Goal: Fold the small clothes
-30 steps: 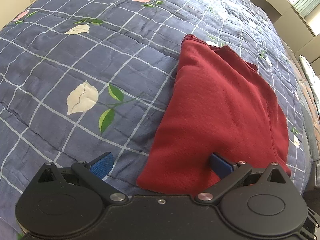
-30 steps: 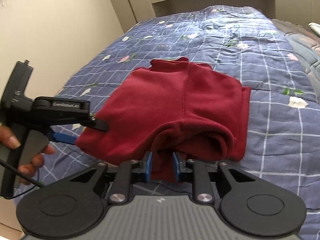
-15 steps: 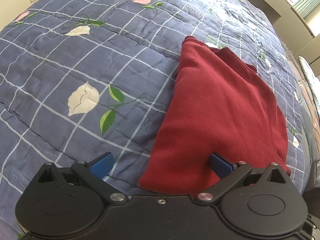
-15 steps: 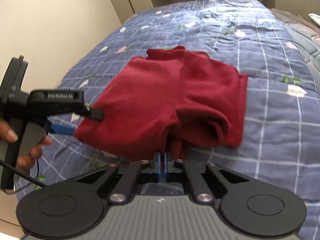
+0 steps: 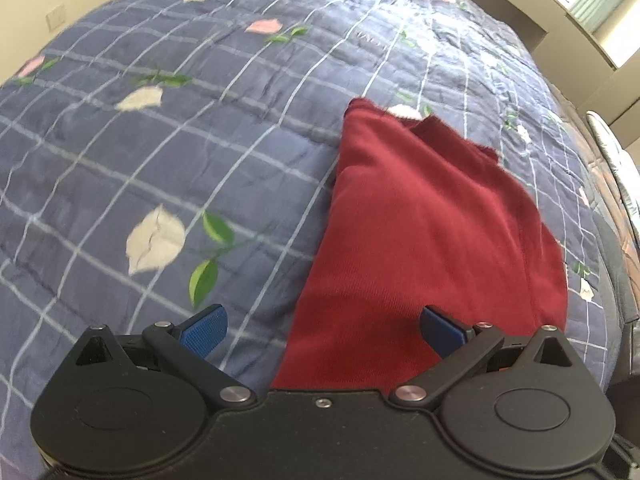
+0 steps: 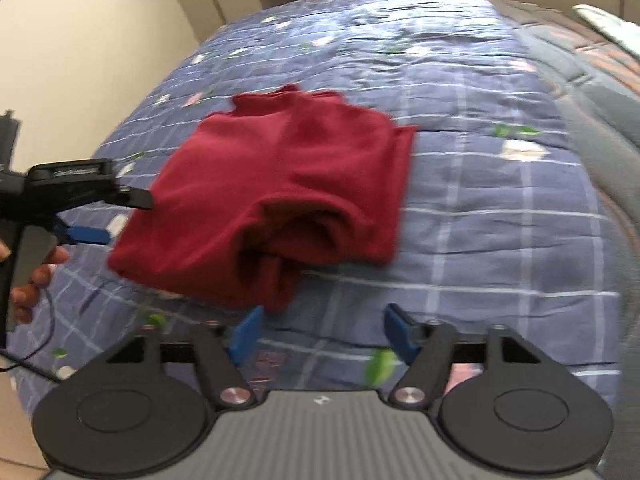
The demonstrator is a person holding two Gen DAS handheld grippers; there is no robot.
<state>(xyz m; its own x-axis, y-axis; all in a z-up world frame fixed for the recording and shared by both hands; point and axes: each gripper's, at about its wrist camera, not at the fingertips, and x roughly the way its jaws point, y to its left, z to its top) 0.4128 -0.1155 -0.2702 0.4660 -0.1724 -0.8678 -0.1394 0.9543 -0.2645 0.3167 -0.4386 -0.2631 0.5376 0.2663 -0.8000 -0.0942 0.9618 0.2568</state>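
Right gripper [image 6: 324, 334] is hovering low over the quilted bedspread [image 6: 500, 216] with its blue fingers [image 6: 246, 334] spread wide and nothing between them; the bunched near edge of the red garment [image 6: 280, 184] is lying just ahead of the left-hand finger, close but apparently not touching. From this view the garment is sitting ahead and slightly to the left of the gripper's centre line, partly folded, with a rolled, open pocket of cloth facing the camera and a notched collar-like edge at the far end. Left gripper [image 5: 322, 326] is likewise standing open, its fingers [image 5: 204, 326] set far apart: one is resting over bare bedspread [image 5: 160, 140], the other over the cloth, so that the garment's [image 5: 424, 232] near corner is lying between the jaws without being pinched. In the left wrist view the long axis of the garment is running away from the gripper, leaning a little rightward toward the headboard [image 5: 520, 4]. In the right wrist view the left gripper [image 6: 120, 216] is appearing at the garment's left side, held by a hand [image 6: 32, 280], one finger above the cloth edge and one below it. Judged from these positions, the left gripper is the nearer to a graspable edge, already straddling it, whereas the right one is needing a short advance forward and leftward to reach the bunched fold; motion blur is softening the right view
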